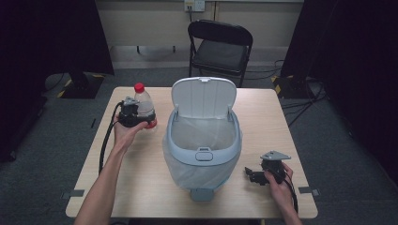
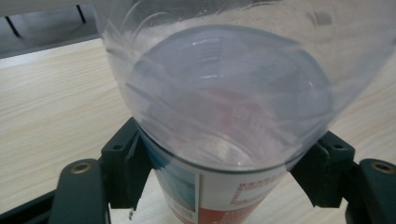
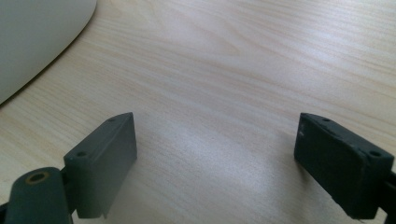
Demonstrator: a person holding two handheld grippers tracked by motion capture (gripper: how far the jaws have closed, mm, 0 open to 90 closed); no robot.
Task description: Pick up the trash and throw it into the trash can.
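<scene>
Your left gripper (image 1: 137,117) fingers grasp the light, thin-walled, crushable bottle (image 1: 144,105) low on its labelled body, upright on the counter (image 1: 263,108) beside the open bin (image 1: 202,140); right gripper (image 1: 257,176) fingers rest released.

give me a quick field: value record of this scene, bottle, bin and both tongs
bottle: clear plastic bottle with red cap, upright on the table's far left part, between the jaws of the left tongs
left tongs state: pads against the bottle's sides, shut on it
bin: pale blue bin at table centre, lid raised, clear liner inside
right tongs: right tongs low over the table right of the bin, jaws wide apart, nothing between them
background: black folding chair beyond the table
</scene>
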